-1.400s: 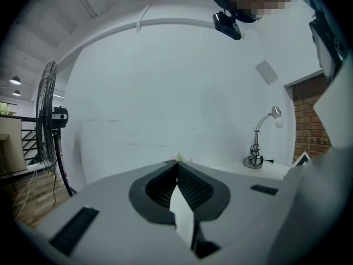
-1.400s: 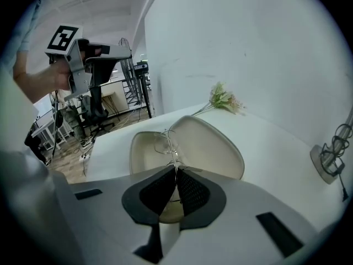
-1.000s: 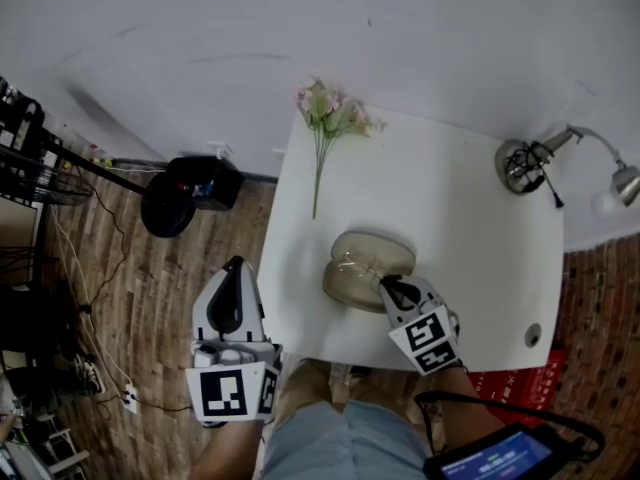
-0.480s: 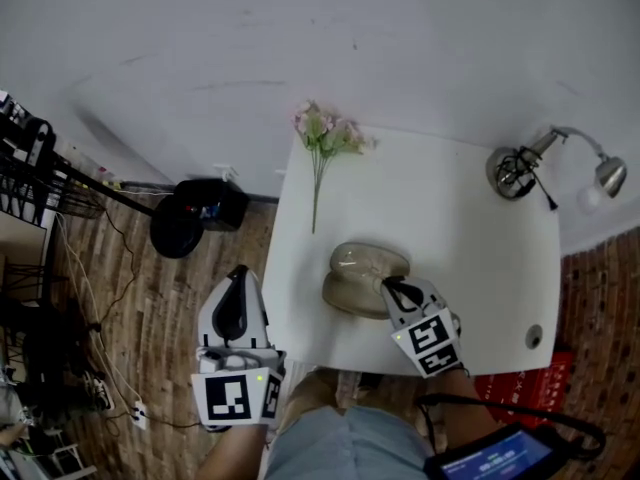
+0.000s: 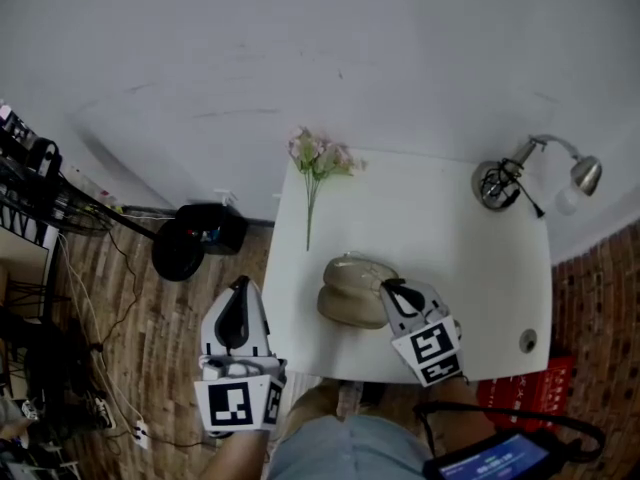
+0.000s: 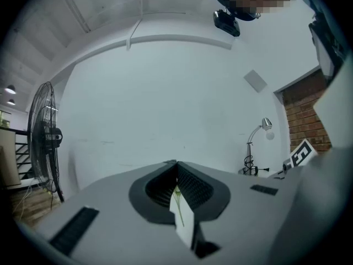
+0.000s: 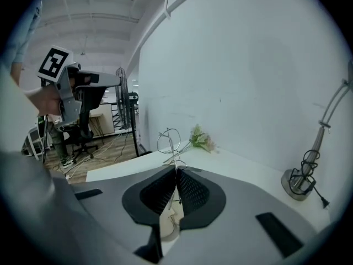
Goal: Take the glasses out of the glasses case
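Observation:
The beige glasses case (image 5: pixel 350 303) lies open near the front edge of the white table (image 5: pixel 450 248). My right gripper (image 5: pixel 386 286) is at the case's right end. In the right gripper view that gripper (image 7: pixel 176 170) is shut on thin wire-framed glasses (image 7: pixel 169 141), which stick up past the jaw tips above the table; a bit of the beige case (image 7: pixel 168 226) shows below the jaws. The glasses are too thin to make out in the head view. My left gripper (image 5: pixel 239 284) hangs off the table's left side over the floor, shut (image 6: pixel 176 164) with nothing in it.
A pink flower sprig (image 5: pixel 315 158) lies at the table's far left corner. A desk lamp (image 5: pixel 500 183) stands at the far right, and a small hole (image 5: pixel 527 341) sits near the front right. A fan base (image 5: pixel 180 253) stands on the wooden floor to the left.
My right gripper has risen with the glasses, away from the case. The left gripper has risen a little, still shut and empty.

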### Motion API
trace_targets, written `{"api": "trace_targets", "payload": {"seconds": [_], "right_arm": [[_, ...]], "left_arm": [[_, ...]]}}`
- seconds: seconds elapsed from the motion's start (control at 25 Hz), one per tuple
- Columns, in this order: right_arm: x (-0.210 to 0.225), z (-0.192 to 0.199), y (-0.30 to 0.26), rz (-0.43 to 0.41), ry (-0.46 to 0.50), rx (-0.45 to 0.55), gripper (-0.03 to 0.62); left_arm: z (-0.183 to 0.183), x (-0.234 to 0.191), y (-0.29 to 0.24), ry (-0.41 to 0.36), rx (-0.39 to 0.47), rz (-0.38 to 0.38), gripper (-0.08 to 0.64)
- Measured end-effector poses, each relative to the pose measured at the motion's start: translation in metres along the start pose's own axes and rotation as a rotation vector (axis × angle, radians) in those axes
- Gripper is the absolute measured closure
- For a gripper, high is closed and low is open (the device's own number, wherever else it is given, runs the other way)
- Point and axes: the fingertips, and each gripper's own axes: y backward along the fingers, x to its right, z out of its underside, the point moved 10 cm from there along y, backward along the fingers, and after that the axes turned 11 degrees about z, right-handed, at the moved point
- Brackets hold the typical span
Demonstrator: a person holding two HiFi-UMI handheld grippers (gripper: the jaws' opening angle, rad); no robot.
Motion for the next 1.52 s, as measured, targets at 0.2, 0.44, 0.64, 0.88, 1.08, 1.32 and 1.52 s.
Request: {"api": "trace_targets", "payload": {"seconds": [0.2,0.44,0.64,0.88,1.08,1.32,1.52], "right_arm": [[0.007,-0.021,0.014,0.033,-0.005,0.071,0.561],[0.02,-0.046,0.031,0.08,-0.003,0.156,0.561],[0.031,-0.065,0.044,0.12,-0.003,0.225,0.561],[0.043,-0.093,0.063,0.18,-0.003,0.315,0.561],[0.053,-0.116,0.081,0.231,-0.004,0.39,0.561],[0.066,-0.138,0.101,0.298,-0.019,0.459,0.562],[0.072,-0.151,0.118,0.344,-0.021,0.522,0.561]], "left_arm": [[-0.009,0.001,0.001,-0.011,0.024,-0.001,0.554],[-0.022,0.0,0.001,-0.027,0.063,-0.012,0.554],[-0.034,0.004,-0.001,-0.039,0.097,-0.007,0.554],[-0.05,0.01,-0.004,-0.046,0.144,0.013,0.554],[-0.063,0.016,-0.007,-0.051,0.173,0.027,0.554],[-0.08,0.019,-0.012,-0.051,0.23,0.047,0.554],[-0.092,0.025,-0.016,-0.064,0.253,0.063,0.554]]}}
